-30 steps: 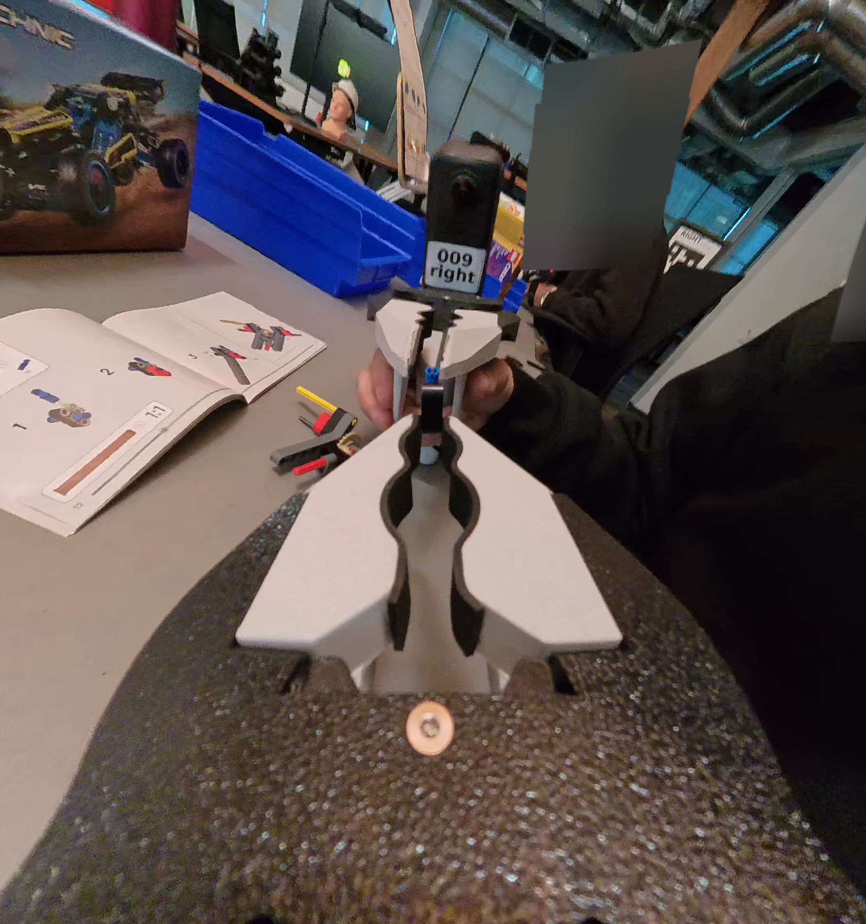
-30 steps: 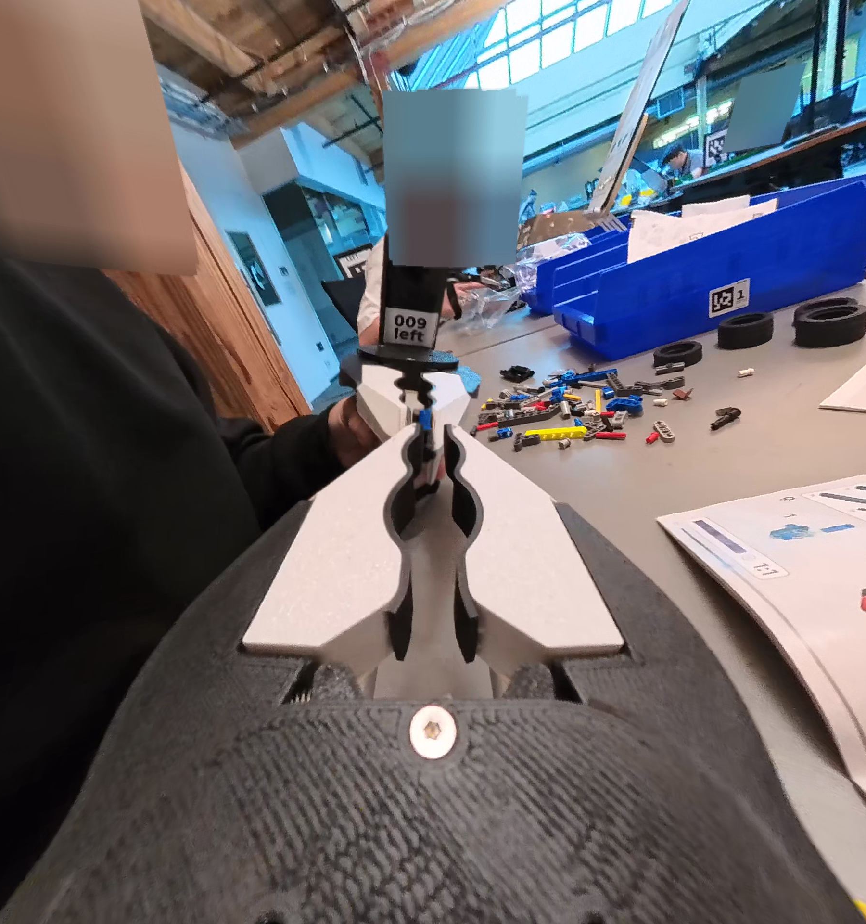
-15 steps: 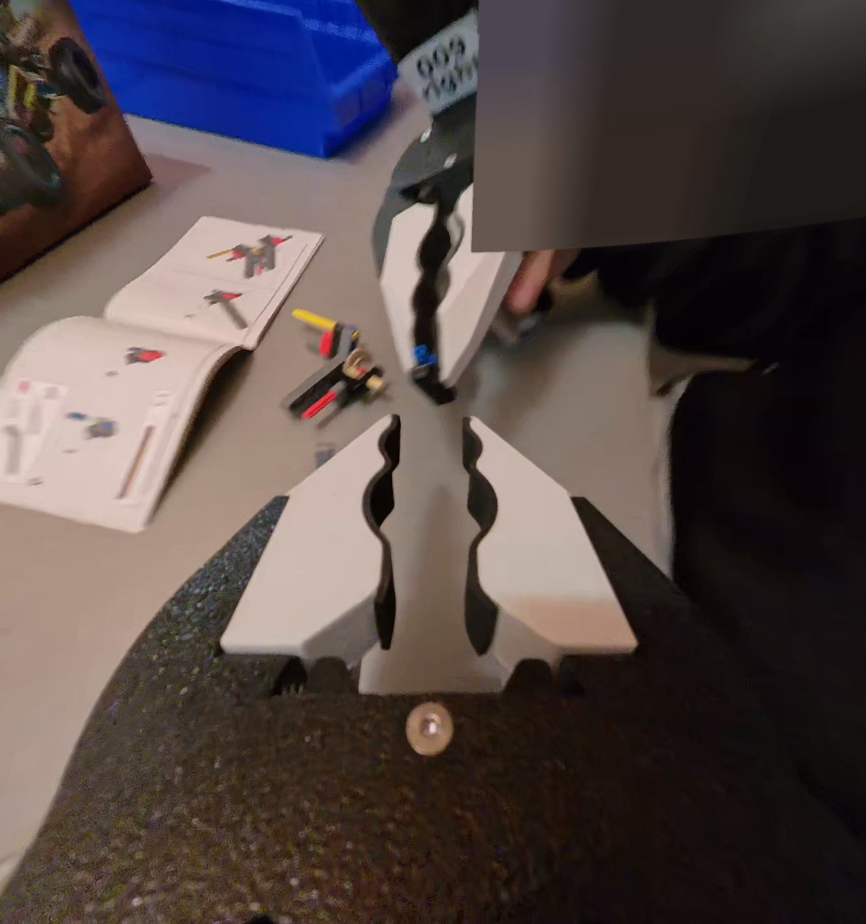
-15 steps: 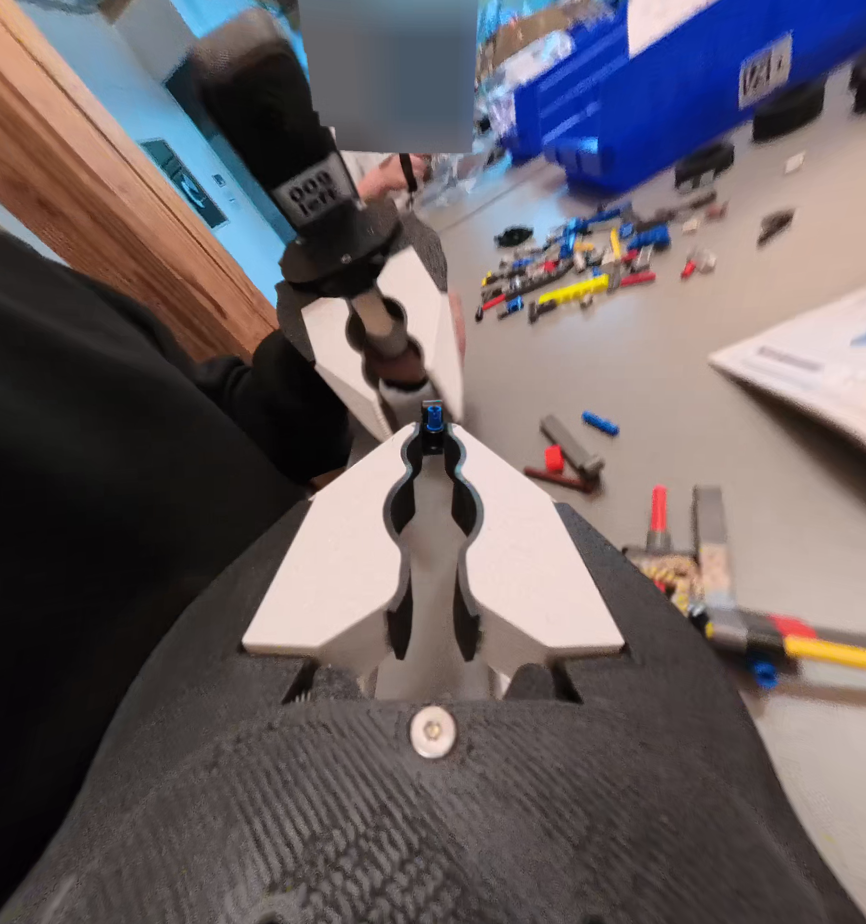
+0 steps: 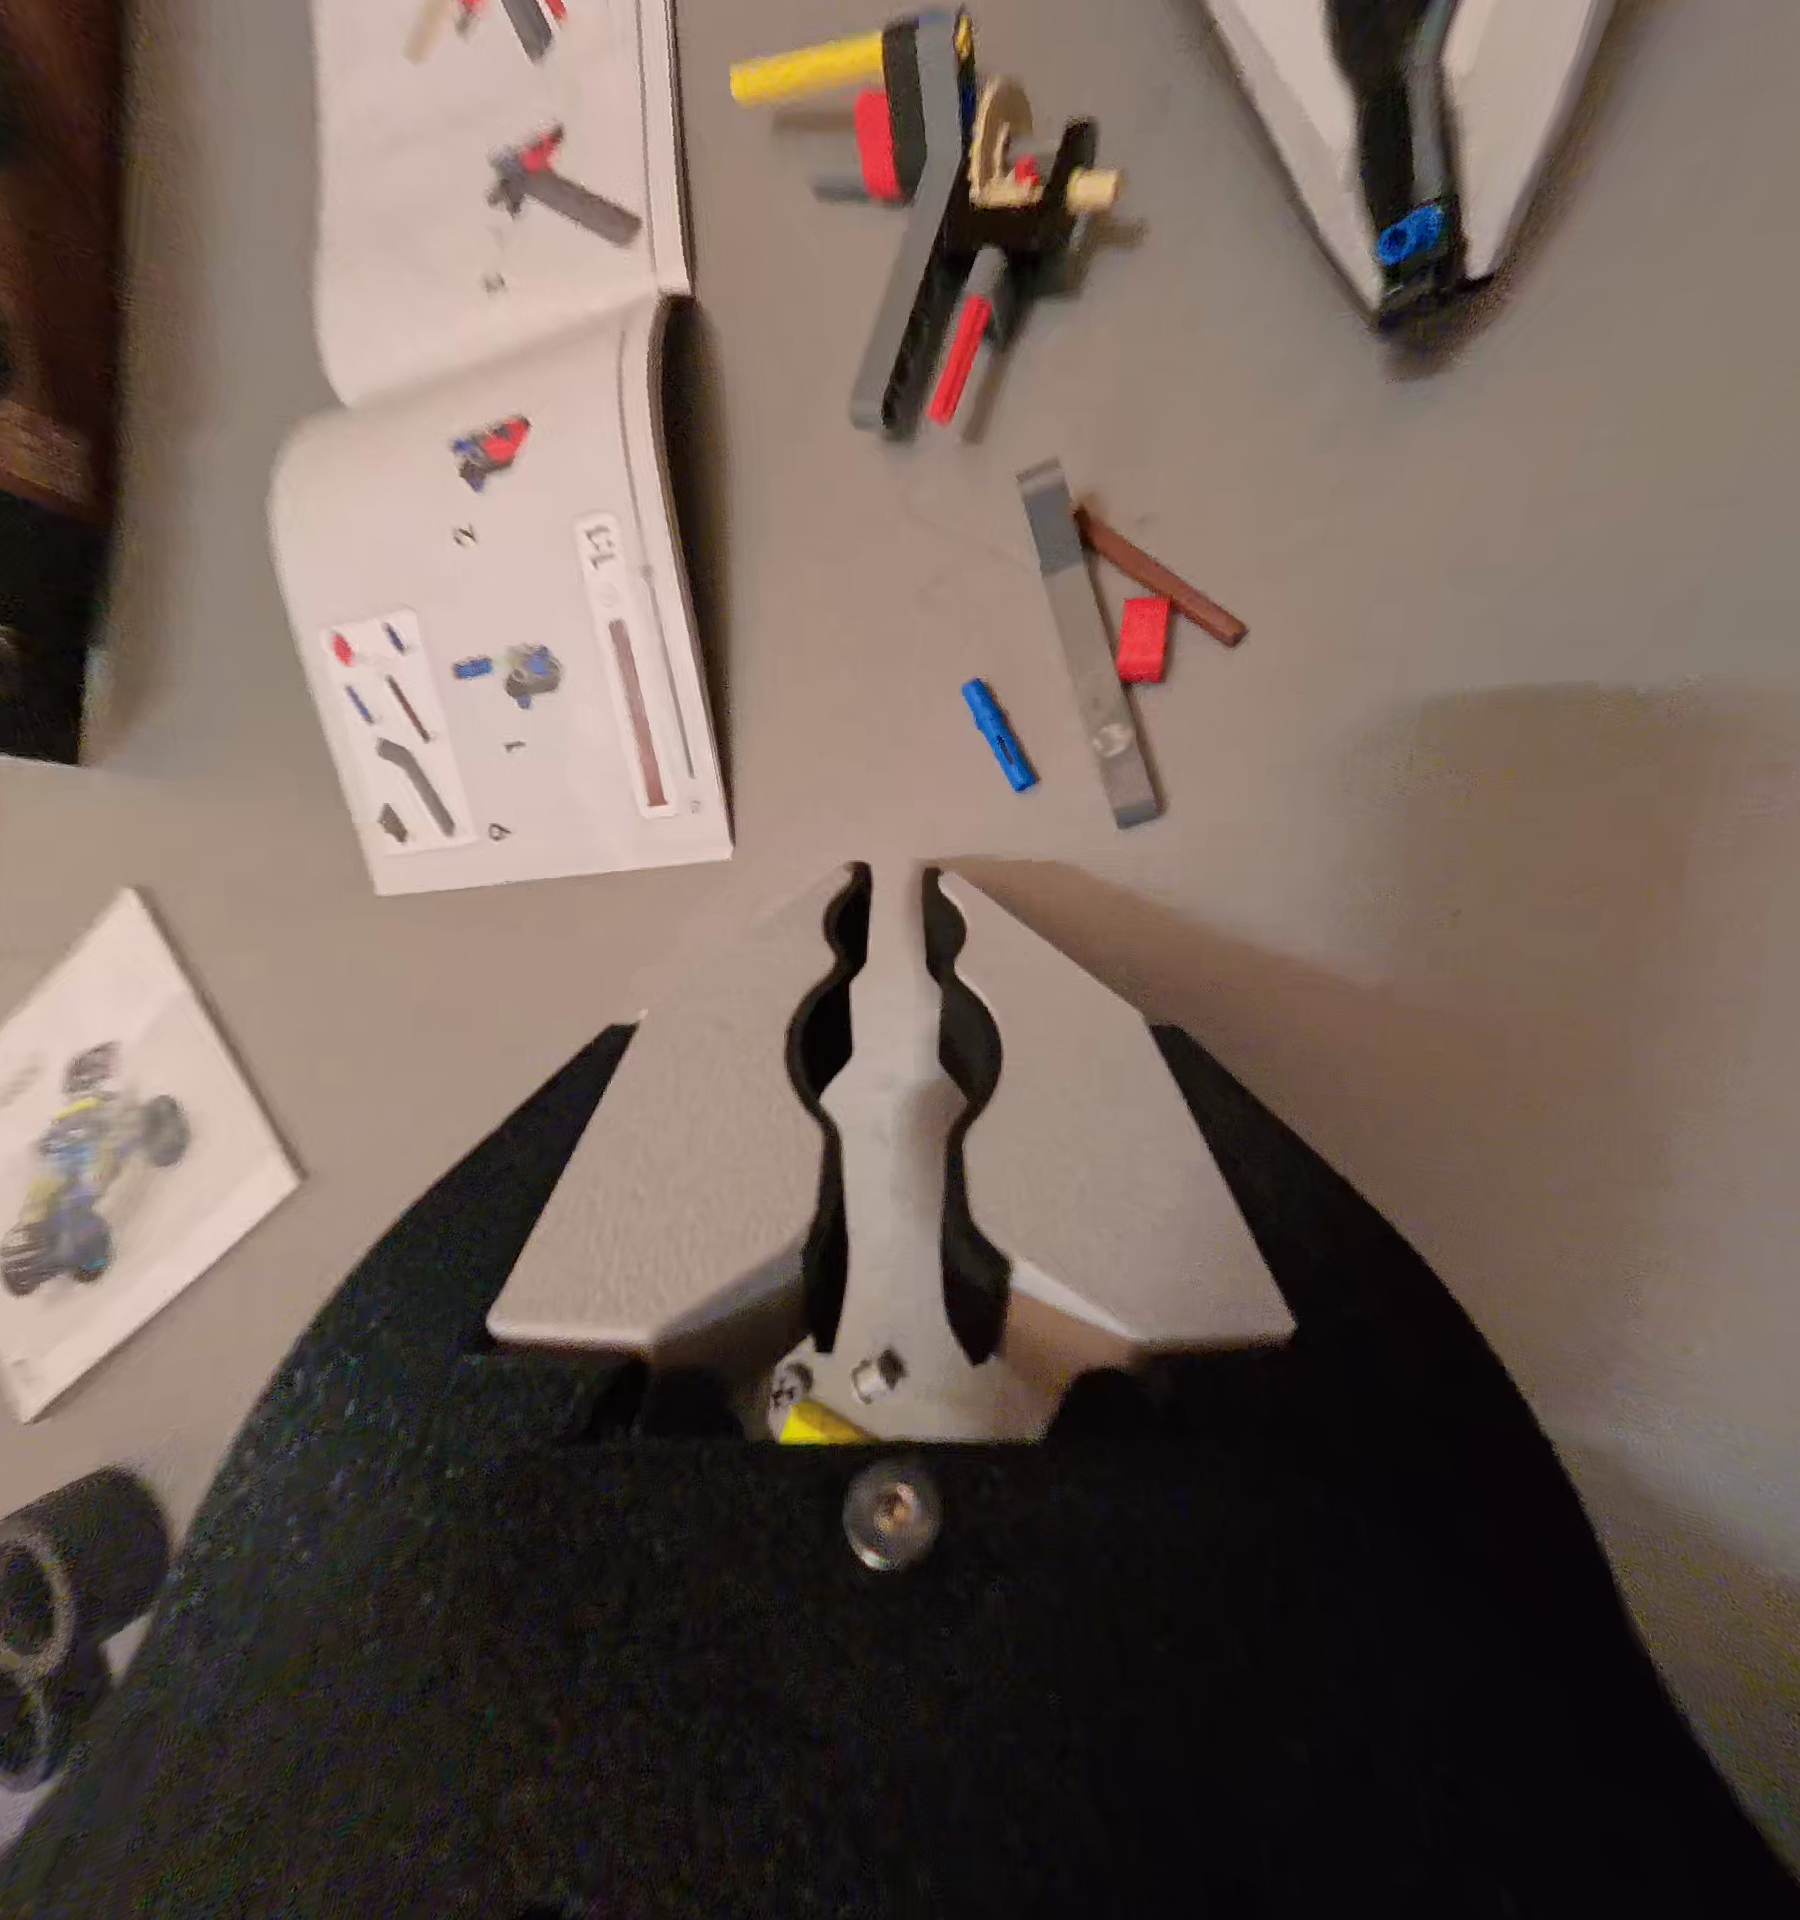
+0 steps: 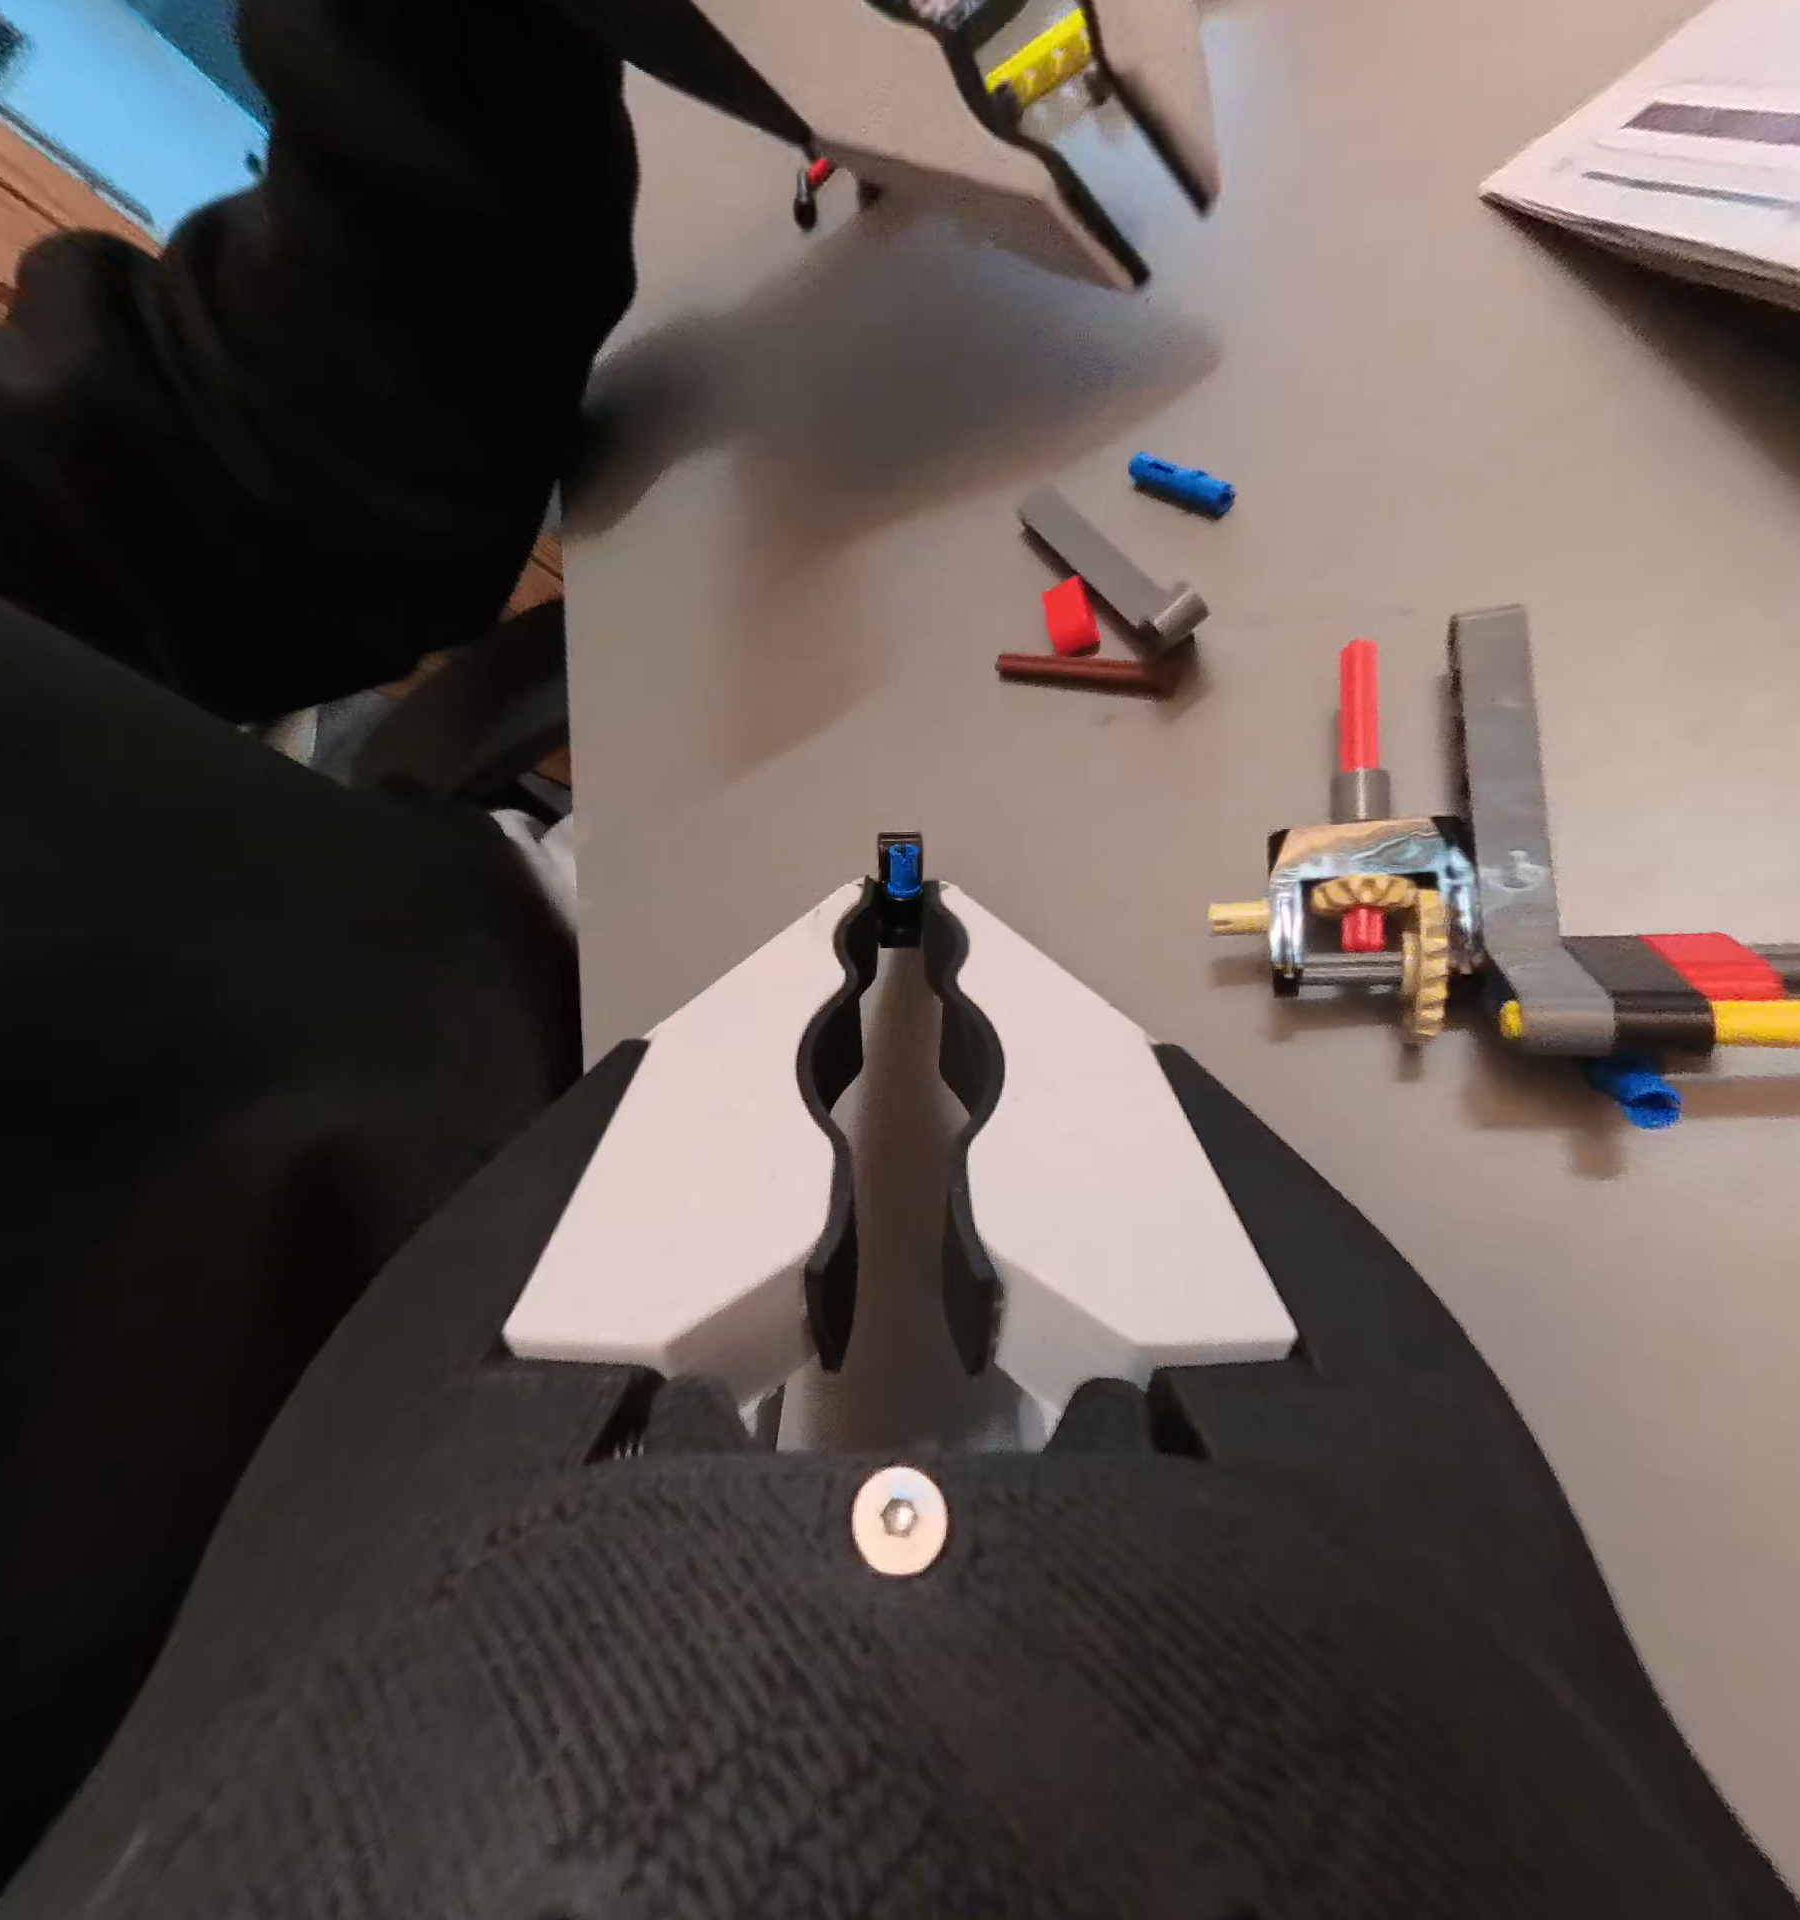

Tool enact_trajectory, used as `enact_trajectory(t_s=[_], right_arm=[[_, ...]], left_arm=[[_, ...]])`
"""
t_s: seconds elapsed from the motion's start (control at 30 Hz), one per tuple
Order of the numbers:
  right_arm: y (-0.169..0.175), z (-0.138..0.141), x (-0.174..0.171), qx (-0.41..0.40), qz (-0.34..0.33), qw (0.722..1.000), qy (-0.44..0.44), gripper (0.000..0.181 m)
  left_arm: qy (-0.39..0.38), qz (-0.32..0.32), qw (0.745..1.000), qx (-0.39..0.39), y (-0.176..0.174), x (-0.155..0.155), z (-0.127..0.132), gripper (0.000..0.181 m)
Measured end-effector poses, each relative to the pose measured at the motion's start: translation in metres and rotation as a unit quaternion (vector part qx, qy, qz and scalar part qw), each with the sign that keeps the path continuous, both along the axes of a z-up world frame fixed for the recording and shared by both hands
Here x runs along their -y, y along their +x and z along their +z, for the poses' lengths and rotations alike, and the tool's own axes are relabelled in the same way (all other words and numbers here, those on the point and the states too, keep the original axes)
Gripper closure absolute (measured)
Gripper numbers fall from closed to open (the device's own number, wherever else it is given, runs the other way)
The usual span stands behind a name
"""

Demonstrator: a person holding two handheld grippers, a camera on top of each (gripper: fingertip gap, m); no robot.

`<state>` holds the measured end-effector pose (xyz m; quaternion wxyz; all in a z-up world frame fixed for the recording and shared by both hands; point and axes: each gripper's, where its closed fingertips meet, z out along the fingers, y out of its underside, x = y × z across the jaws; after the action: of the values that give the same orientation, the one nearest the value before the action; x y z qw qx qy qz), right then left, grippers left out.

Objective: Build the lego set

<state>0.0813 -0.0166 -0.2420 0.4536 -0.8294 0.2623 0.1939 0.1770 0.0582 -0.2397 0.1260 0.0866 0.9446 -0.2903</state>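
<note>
So our right tongs [image 6: 898, 896] are clamped on a small black connector with a blue pin [image 6: 901, 871] in it, up over the grey bench [image 6: 1291, 1455]. Our left tongs [image 5: 896, 871] hang slightly apart with nothing between the tips. The half-built lego assembly [image 5: 963, 218] lies on the bench beside the open instruction booklet [image 5: 522, 582], with a loose blue pin [image 5: 998, 735] and grey beam [image 5: 1088, 644] nearby.

My left camera looks steeply down along my left gripper [image 5: 894, 873] at the grey table [image 5: 1498, 499], the half-built assembly [image 5: 963, 223] ahead near the top edge. My right camera also tilts down, closer, with that assembly [image 6: 1415, 925] off to its right. Both views share it and the loose pieces beside it.
</note>
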Motion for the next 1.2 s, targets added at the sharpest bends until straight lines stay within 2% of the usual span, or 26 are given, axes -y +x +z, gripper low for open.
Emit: enact_trajectory(t_s=[0.13, 0.47, 0.6, 0.77, 0.9, 1.03, 1.2], right_arm=[[0.003, -0.001, -0.001, -0.005, -0.006, 1.0, -0.001, 0.175], [0.006, -0.004, -0.004, -0.001, -0.002, 1.0, -0.003, 0.176], [0.005, -0.002, -0.004, 0.003, 0.004, 1.0, 0.007, 0.175], [0.003, 0.001, -0.003, -0.012, 0.011, 1.0, 0.026, 0.17], [0.002, 0.003, -0.001, -0.01, 0.017, 0.999, 0.03, 0.165], [0.005, 0.001, 0.004, 0.024, 0.013, 1.0, 0.009, 0.159], [0.003, -0.003, 0.009, 0.141, 0.019, 0.989, -0.048, 0.145]], left_arm=[[0.003, 0.013, 1.0, -0.017, 0.004, 0.007, -0.019, 0.181], [-0.049, 0.006, 0.998, -0.04, -0.027, 0.027, -0.018, 0.181], [-0.059, 0.006, 0.998, -0.031, -0.028, 0.03, -0.016, 0.176], [-0.097, 0.014, 0.994, -0.038, -0.018, 0.022, 0.002, 0.171], [-0.082, -0.027, 0.994, -0.061, -0.015, 0.013, -0.002, 0.162], [-0.091, -0.065, 0.99, -0.087, -0.013, 0.02, -0.005, 0.157], [-0.087, -0.098, 0.984, -0.119, -0.015, 0.029, -0.011, 0.158]])
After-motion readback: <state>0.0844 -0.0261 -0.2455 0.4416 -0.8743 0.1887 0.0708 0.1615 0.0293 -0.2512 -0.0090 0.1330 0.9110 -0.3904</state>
